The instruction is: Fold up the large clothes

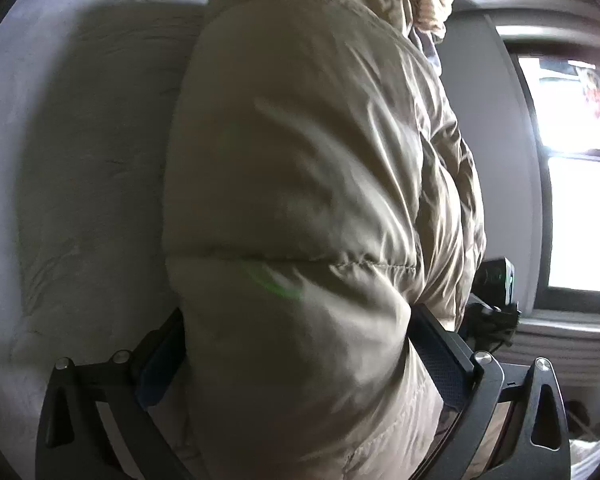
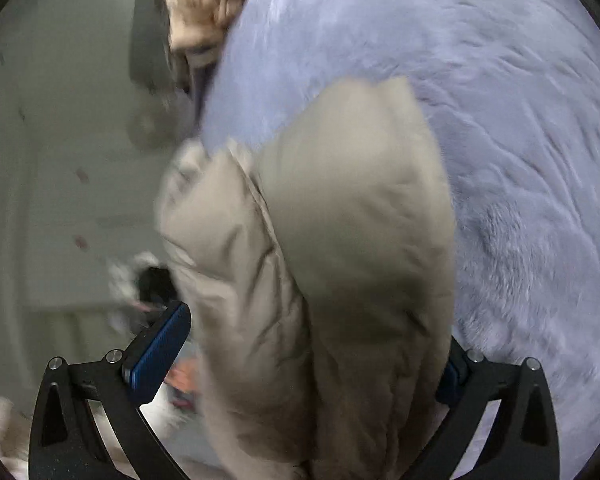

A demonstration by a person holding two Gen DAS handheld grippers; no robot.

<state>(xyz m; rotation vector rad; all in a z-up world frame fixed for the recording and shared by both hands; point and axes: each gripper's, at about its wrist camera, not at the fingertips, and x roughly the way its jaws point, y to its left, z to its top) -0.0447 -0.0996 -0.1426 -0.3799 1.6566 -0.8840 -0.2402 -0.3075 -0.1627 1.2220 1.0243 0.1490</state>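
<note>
A puffy beige jacket [image 1: 300,184] fills both wrist views, hanging or bunched over a bed covered in a soft lavender-grey blanket [image 2: 500,140]. In the left view the left tongs [image 1: 296,344] have the jacket's padded bulk wedged between their two blue-padded jaws, which press into it on both sides, so they are gripping the jacket. A window [image 1: 580,220] lies off to the right, and the tip of another black device shows beside the jacket. In the right view the right tongs [image 2: 312,360] stand at their widest; a thick fold of jacket lies between the jaws, clear of the left pad, while the right pad is mostly hidden behind the cloth, so they seem not to clamp it. A cream knitted garment [image 2: 204,4] lies at the far edge of the bed. The picture is blurred with motion. The step appears to be lowering the jacket onto the bed for a fold. To do it well, the left grip should probably hold firm until the cloth rests flat, and the right should take a thinner edge or seam instead of the bulk, since slick padding may slip and spring open.
</note>
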